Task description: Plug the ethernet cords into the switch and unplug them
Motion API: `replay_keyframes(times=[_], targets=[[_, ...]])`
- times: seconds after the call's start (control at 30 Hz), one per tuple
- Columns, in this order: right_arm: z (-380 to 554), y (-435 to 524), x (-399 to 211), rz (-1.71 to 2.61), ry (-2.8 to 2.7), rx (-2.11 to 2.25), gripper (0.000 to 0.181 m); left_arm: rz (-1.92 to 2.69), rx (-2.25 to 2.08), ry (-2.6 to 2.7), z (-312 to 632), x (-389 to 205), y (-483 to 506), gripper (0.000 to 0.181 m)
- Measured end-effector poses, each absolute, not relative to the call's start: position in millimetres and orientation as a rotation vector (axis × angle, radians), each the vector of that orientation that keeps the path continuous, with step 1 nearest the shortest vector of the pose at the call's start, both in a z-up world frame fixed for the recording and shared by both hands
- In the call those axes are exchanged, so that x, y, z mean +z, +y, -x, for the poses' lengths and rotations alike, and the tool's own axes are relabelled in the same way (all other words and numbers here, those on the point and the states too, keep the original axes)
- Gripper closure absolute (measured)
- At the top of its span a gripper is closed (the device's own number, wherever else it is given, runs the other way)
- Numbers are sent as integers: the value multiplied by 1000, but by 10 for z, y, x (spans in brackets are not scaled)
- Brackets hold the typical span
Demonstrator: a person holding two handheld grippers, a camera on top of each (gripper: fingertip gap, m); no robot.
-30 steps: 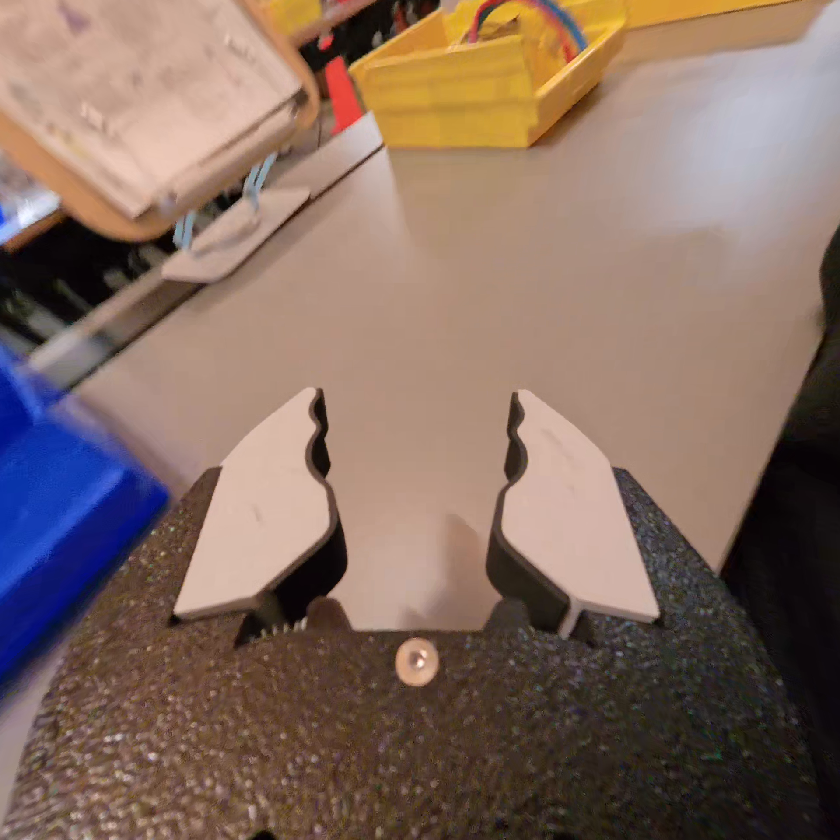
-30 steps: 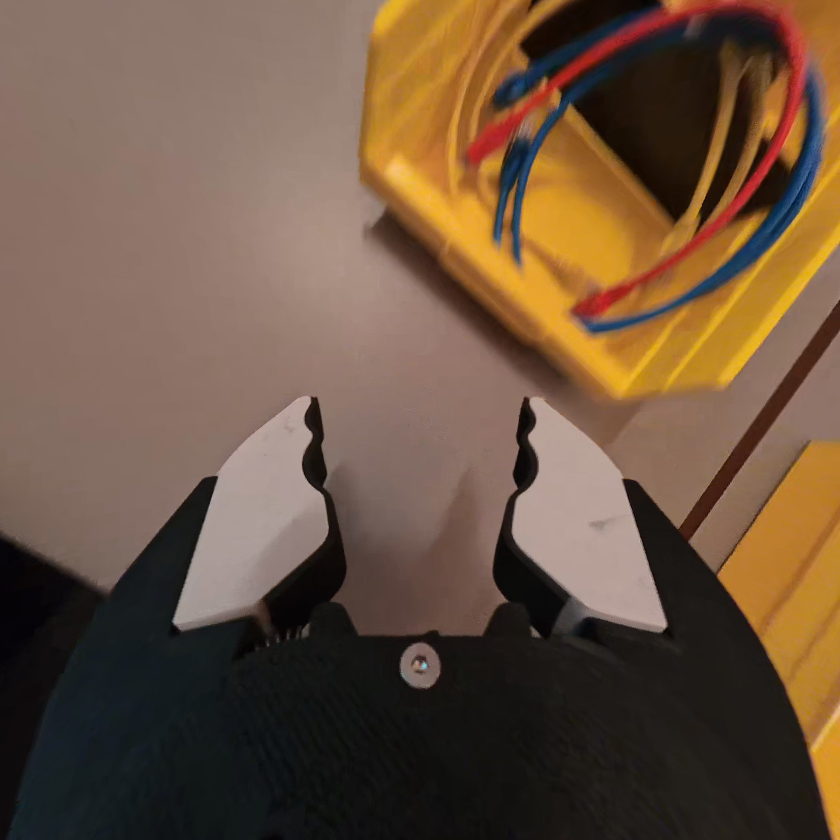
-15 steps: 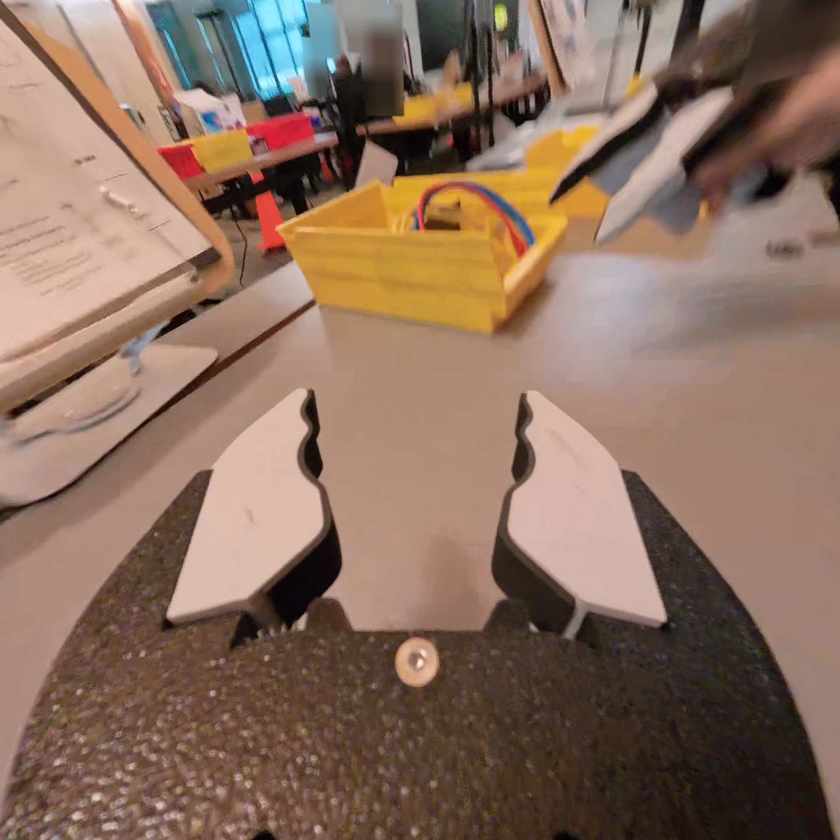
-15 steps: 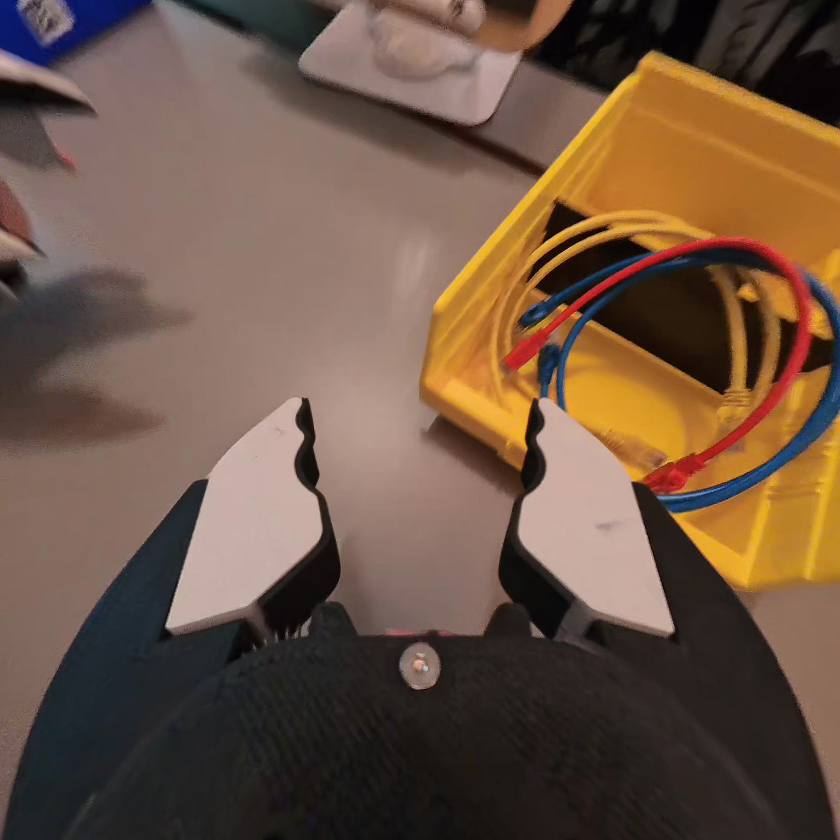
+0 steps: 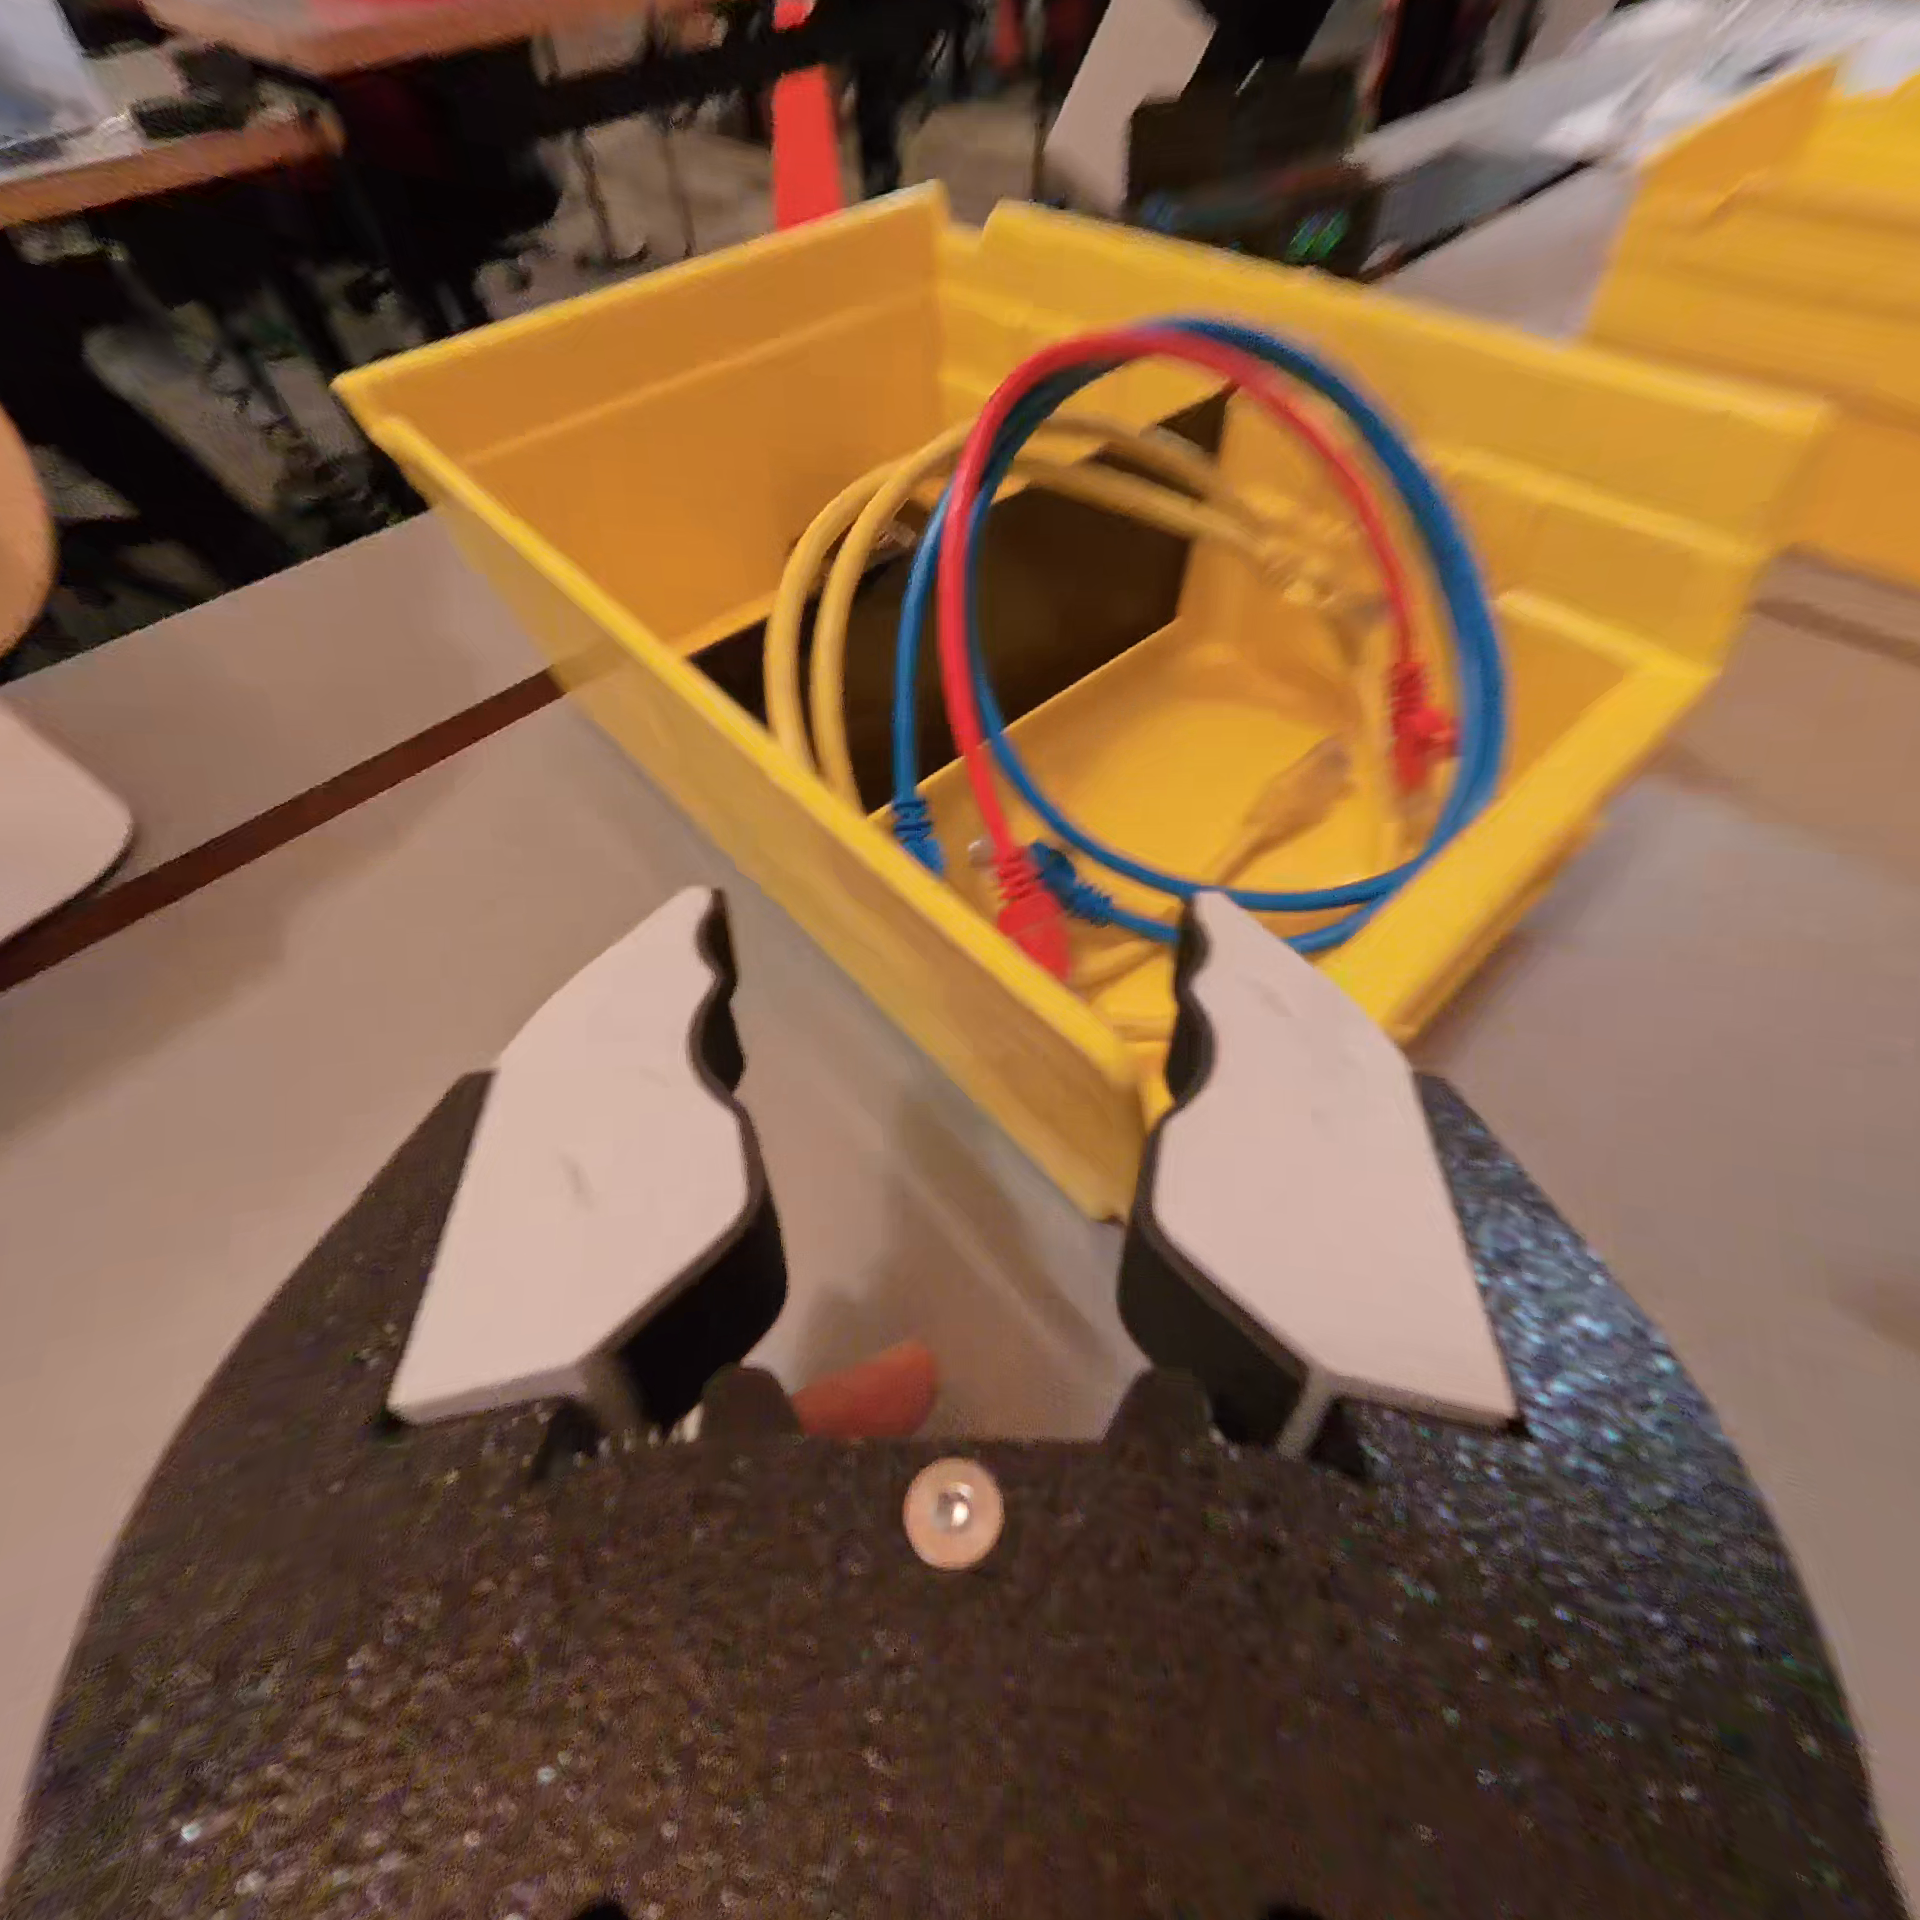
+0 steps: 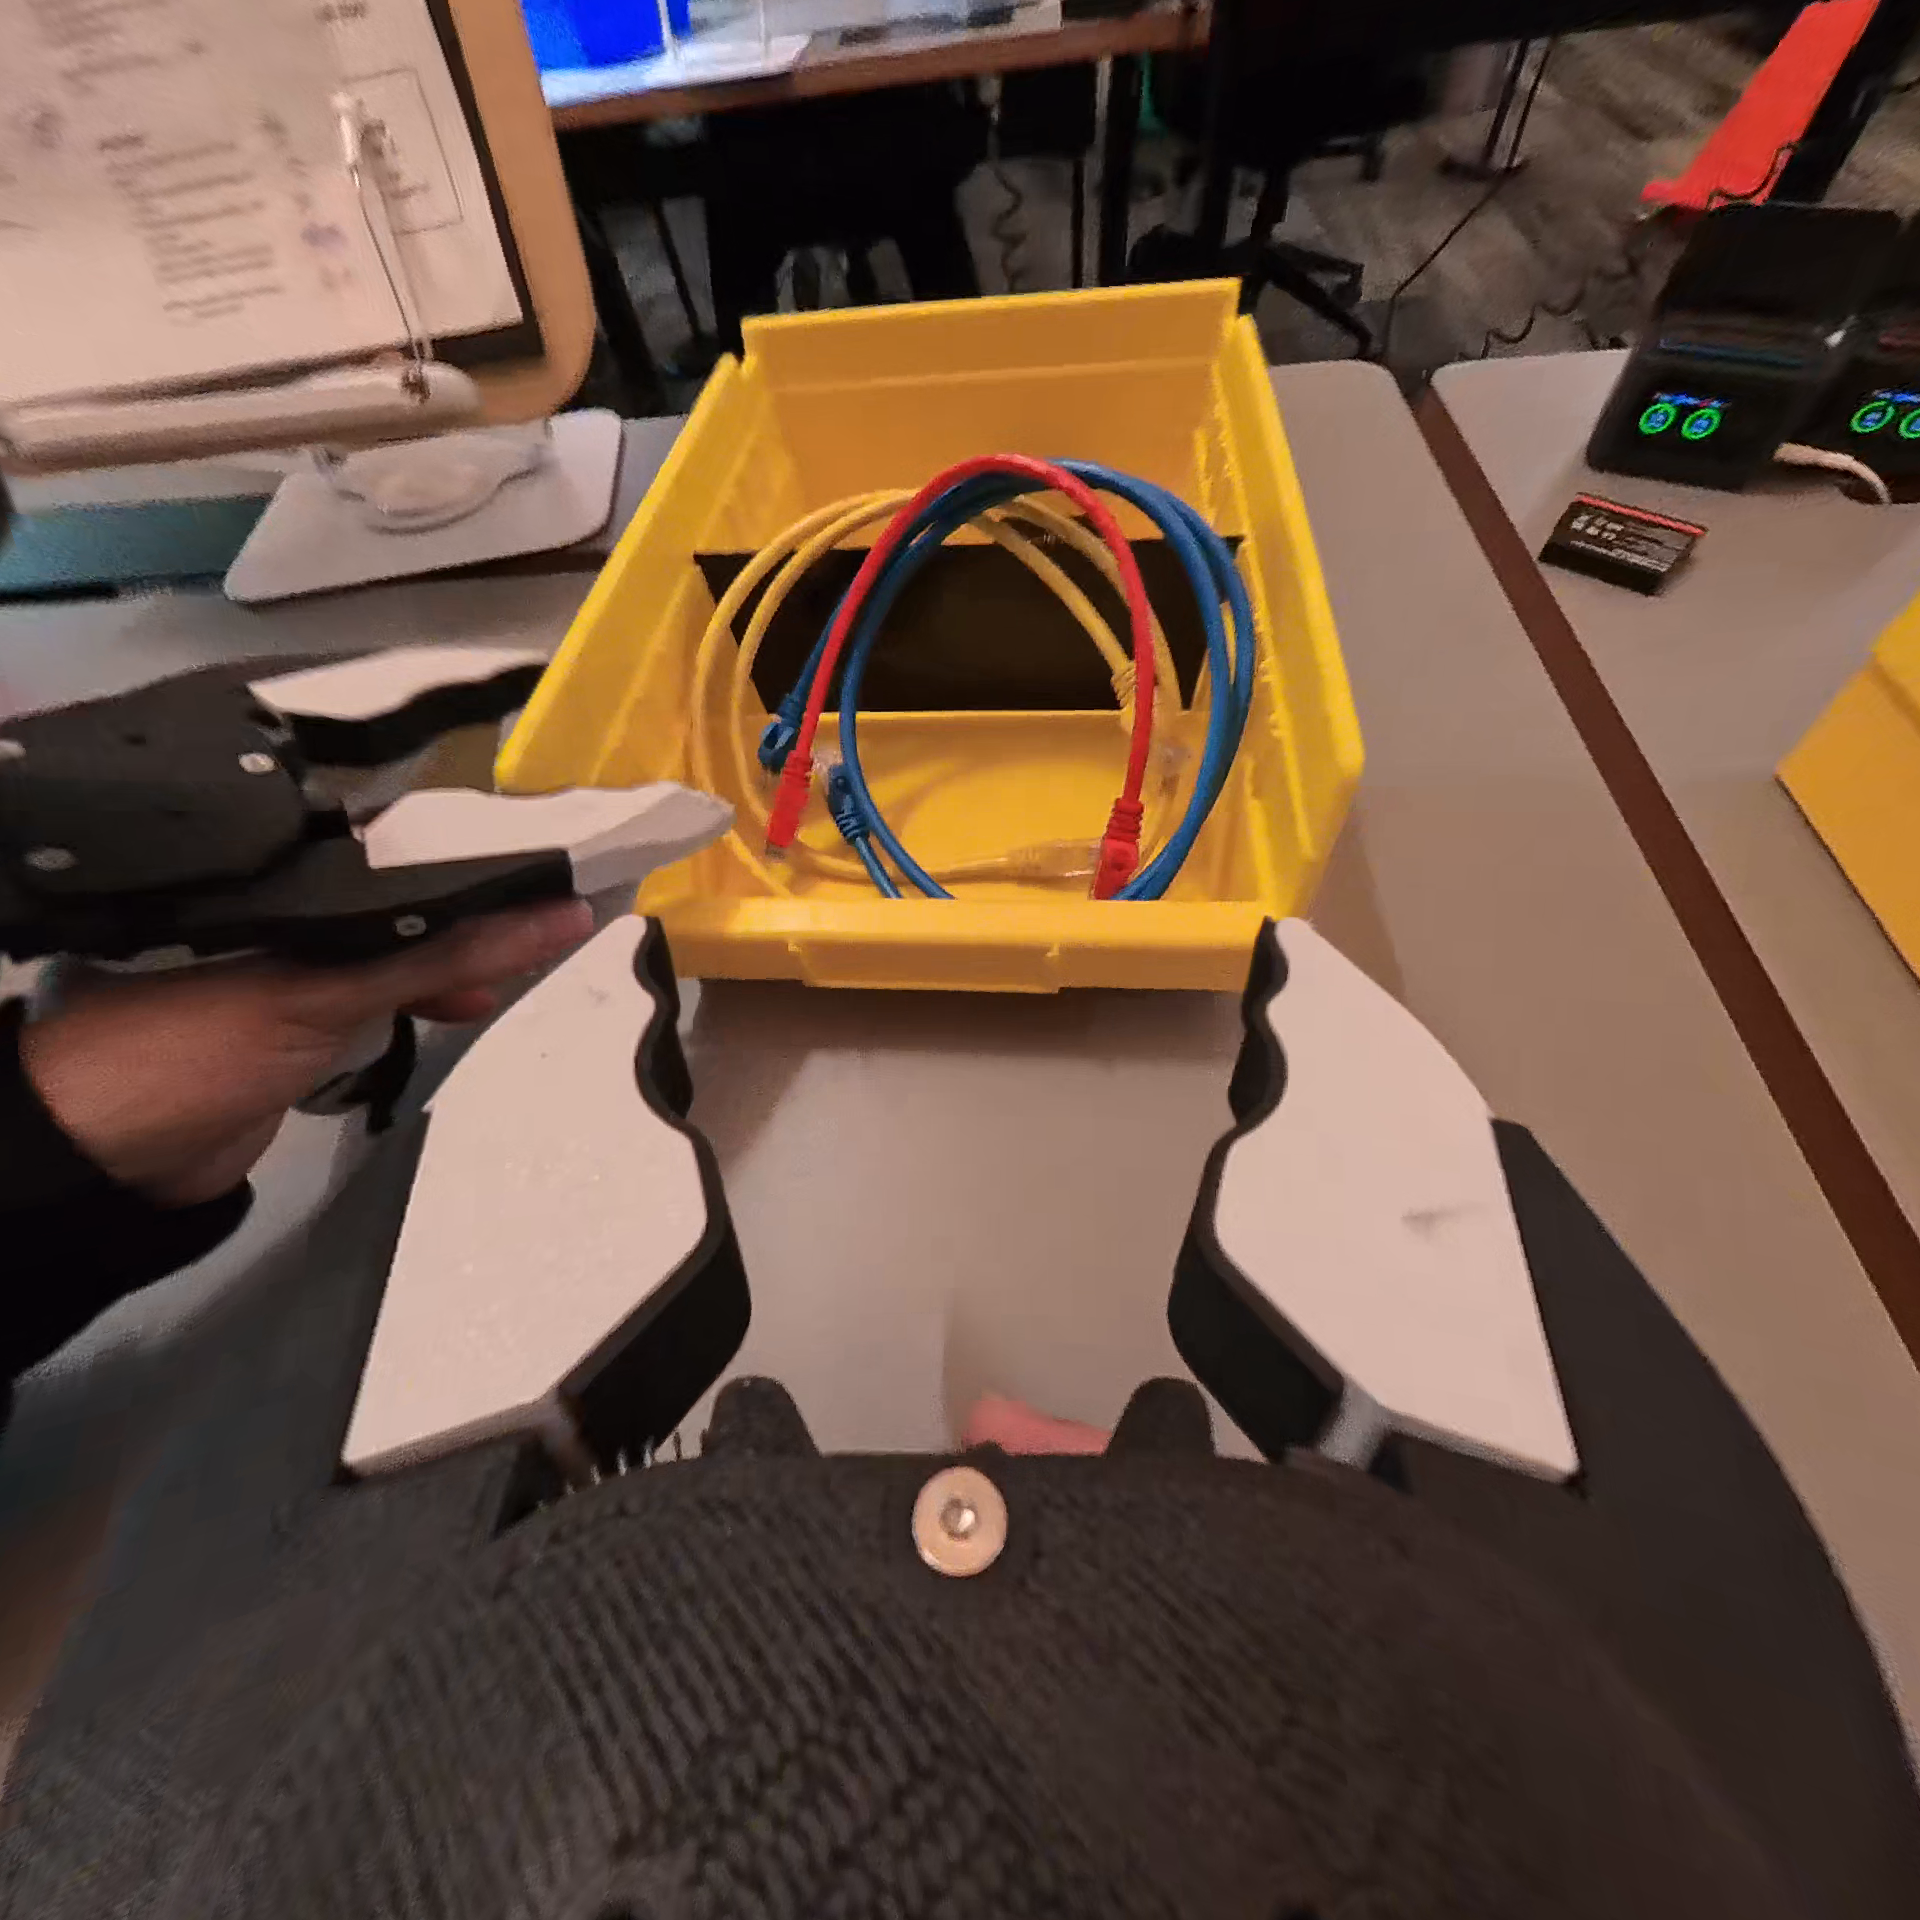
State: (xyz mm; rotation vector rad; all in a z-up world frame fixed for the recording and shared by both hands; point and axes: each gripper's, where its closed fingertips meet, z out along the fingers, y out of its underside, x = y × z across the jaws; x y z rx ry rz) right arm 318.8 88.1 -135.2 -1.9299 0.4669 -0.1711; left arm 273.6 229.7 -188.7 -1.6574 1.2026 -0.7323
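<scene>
The ethernet cords (image 6: 997,686), red, blue and yellow, lie coiled in the yellow bin (image 6: 935,945) on the desk (image 6: 1455,935); my left tool (image 5: 951,997) gapes wide at its near corner; my right tool (image 6: 951,1023), wide and empty, hangs just before its front wall.

Behind the looped red, blue and yellow ethernet cords (image 6: 997,665), the flat black box (image 6: 977,644) inside the yellow plastic bin (image 6: 966,945) shows only partly; its ports cannot be made out. The bin's far rim (image 5: 1621,384) is blurred.
</scene>
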Motion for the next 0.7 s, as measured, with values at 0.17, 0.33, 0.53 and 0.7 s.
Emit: replay_keyframes(times=[0.17,0.33,0.53,0.7], targets=[[-3176,867,-1336,1918,468,-166,80,1591,-581,1238,-2432,-1919,2593,163],[-2912,1044,-1354,1952,390,-128,80,1597,-582,1156,-1564,-1907,2974,175],[-2216,1497,-1069,1927,179,-63,81,1641,-612,1096,-159,-1905,3139,176],[-1236,2280,-610,1902,-91,129,81,1694,-540,973,1044,-1900,3213,176]])
